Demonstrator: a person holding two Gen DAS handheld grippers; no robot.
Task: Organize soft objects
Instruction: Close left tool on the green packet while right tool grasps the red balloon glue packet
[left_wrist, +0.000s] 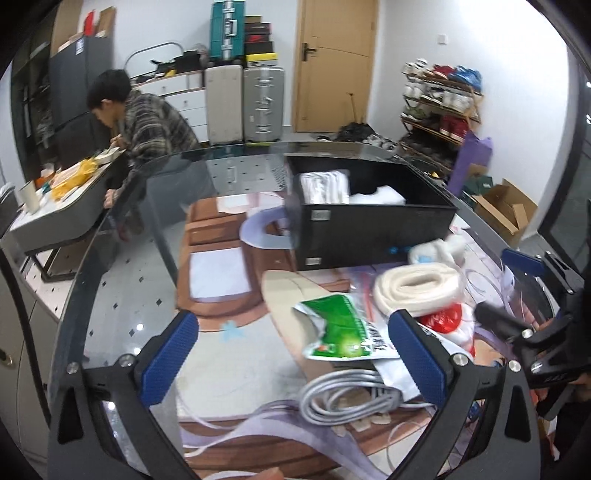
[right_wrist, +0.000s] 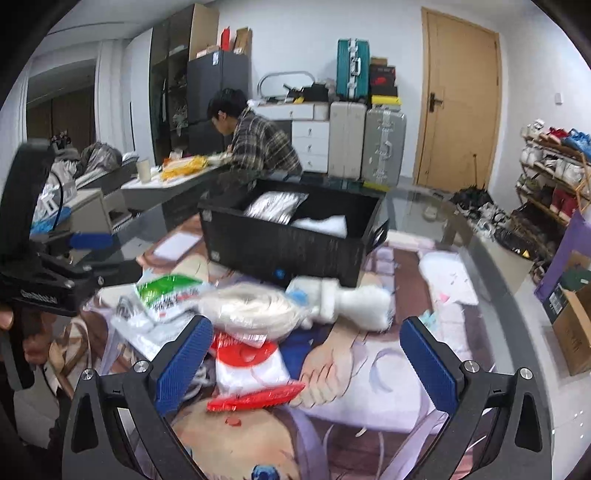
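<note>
here we hold the left gripper (left_wrist: 291, 354) and right gripper (right_wrist: 306, 363) wide apart, empty, above soft packets near the black box (left_wrist: 369, 218) on the surface (left_wrist: 122, 295)

A lived-in home room — suitcases (left_wrist: 243, 103) (stacked by the door (left_wrist: 334, 64)), a shoe rack (left_wrist: 441, 107).

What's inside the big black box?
Inside the black box sit a silvery-white wrapped pack and something fluffy and white. The front wall hides the bottom, so anything lying lower cannot be seen.
</note>
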